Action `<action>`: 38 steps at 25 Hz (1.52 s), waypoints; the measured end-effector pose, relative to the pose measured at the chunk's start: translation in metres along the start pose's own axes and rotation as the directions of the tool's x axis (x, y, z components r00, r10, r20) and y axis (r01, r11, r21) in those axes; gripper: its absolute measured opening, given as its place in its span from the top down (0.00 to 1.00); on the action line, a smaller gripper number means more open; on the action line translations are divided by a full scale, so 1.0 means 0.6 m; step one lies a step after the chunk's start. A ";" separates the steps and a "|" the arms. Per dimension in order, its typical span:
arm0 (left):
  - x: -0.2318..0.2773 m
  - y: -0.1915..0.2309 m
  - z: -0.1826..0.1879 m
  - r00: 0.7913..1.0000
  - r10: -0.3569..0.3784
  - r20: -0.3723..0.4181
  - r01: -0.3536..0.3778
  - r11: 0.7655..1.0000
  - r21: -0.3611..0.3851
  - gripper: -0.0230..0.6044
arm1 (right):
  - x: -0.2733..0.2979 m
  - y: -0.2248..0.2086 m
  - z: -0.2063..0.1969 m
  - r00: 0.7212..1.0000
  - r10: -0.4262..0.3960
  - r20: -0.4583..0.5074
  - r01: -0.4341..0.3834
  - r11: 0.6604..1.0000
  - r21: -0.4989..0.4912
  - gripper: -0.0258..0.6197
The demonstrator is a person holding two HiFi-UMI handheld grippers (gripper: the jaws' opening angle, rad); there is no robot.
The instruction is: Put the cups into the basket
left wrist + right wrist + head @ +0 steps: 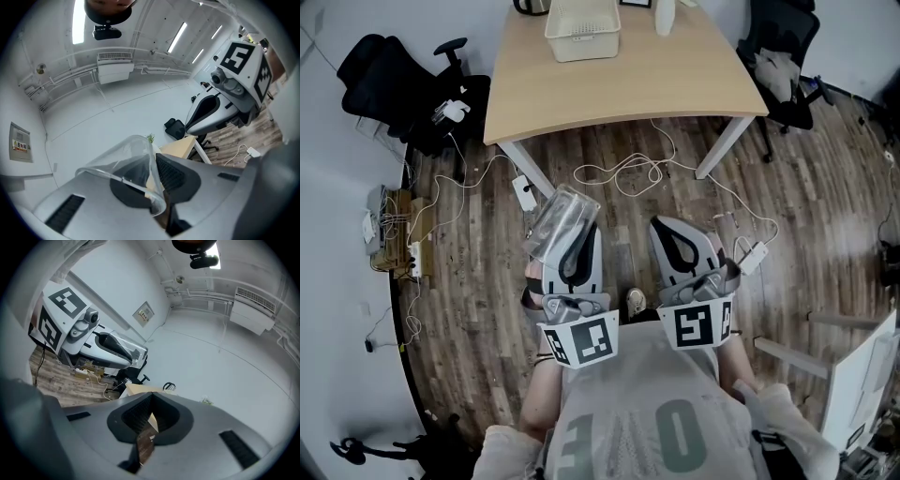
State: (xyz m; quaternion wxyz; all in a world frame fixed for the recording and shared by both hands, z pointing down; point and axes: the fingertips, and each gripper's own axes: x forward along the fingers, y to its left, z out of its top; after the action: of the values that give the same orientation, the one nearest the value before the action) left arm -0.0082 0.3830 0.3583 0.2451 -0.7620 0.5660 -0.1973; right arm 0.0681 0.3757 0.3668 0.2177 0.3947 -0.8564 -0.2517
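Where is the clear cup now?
The cup is left of centre in the head view, clamped in the left gripper, short of the table and basket.

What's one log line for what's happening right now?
left gripper: shut on clear cup | right gripper: shut, empty | basket: on table, far ahead

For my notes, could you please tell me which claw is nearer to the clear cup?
Left. The left claw grips the clear cup by its wall; the right claw is beside it, apart, empty.

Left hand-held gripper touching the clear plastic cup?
Touching. Left gripper view shows the left hand-held gripper pinching the wall of the clear plastic cup between its jaws.
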 end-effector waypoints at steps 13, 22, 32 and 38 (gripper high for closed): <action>0.047 -0.013 0.037 0.999 0.043 0.018 -0.043 0.999 -0.011 0.90 | 0.008 -0.042 -0.038 1.000 0.010 0.028 -0.009 1.000 -0.025 0.96; 0.115 0.013 0.010 0.998 0.020 0.055 -0.019 1.000 -0.012 0.90 | 0.071 -0.059 -0.052 1.000 -0.016 0.008 0.017 1.000 -0.019 0.96; 0.216 0.111 -0.037 0.996 0.016 0.084 -0.014 1.000 -0.023 0.90 | 0.221 -0.110 -0.022 0.999 -0.034 0.008 0.035 0.999 -0.040 0.96; 0.260 0.165 -0.074 0.995 -0.013 0.100 0.017 0.999 -0.039 0.90 | 0.292 -0.112 -0.002 0.999 -0.045 -0.019 0.044 0.998 -0.047 0.96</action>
State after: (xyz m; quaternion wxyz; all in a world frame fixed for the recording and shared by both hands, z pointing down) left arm -0.0656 0.2028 0.3383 0.2564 -0.7798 0.5512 -0.1496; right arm 0.0027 0.1997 0.3574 0.2299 0.4108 -0.8391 -0.2726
